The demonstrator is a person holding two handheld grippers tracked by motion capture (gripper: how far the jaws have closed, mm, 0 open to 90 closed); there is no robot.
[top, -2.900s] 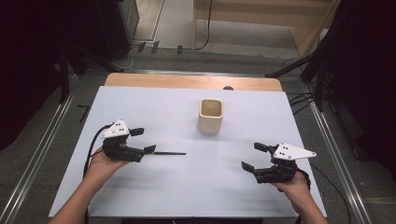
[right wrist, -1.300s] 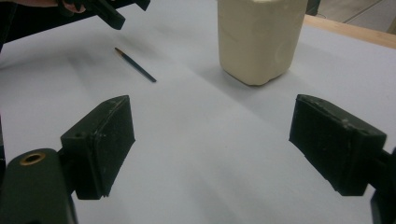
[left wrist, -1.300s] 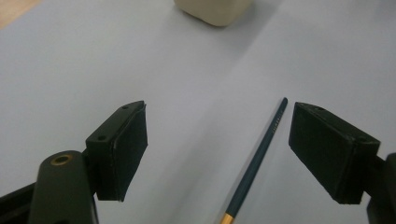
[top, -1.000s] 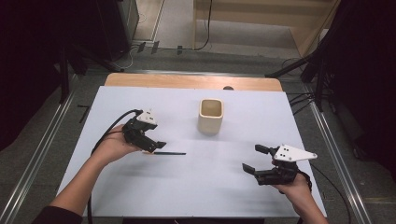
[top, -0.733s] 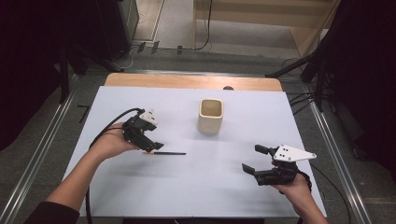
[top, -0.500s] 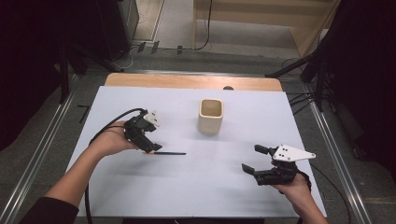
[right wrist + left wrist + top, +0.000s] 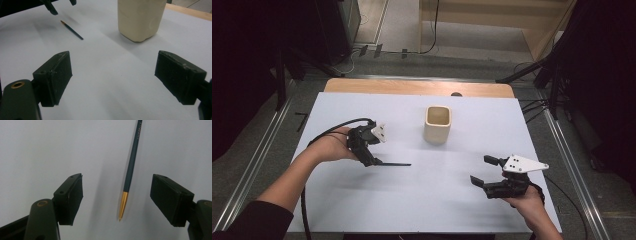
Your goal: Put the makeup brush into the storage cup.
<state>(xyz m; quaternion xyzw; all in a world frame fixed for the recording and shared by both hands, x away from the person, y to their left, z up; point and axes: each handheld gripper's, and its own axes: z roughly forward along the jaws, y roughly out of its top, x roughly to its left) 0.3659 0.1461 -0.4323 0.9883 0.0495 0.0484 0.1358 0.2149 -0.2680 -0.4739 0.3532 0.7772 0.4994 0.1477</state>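
The thin dark green pencil with a gold end (image 7: 131,167) is lying flat left of the white worktop's (image 7: 437,200) middle. The left tongs (image 7: 117,197), wide open, are straddling its gold end; closing seems next. The right tongs (image 7: 486,171) are waiting wide open near the right front corner.

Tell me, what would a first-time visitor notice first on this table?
Probably the cream cup standing alone near the middle of the white table. Next, the left tongs, open and tipped down over a thin dark-green brush lying flat, its gold end between the jaws. The right tongs wait open near the front right.
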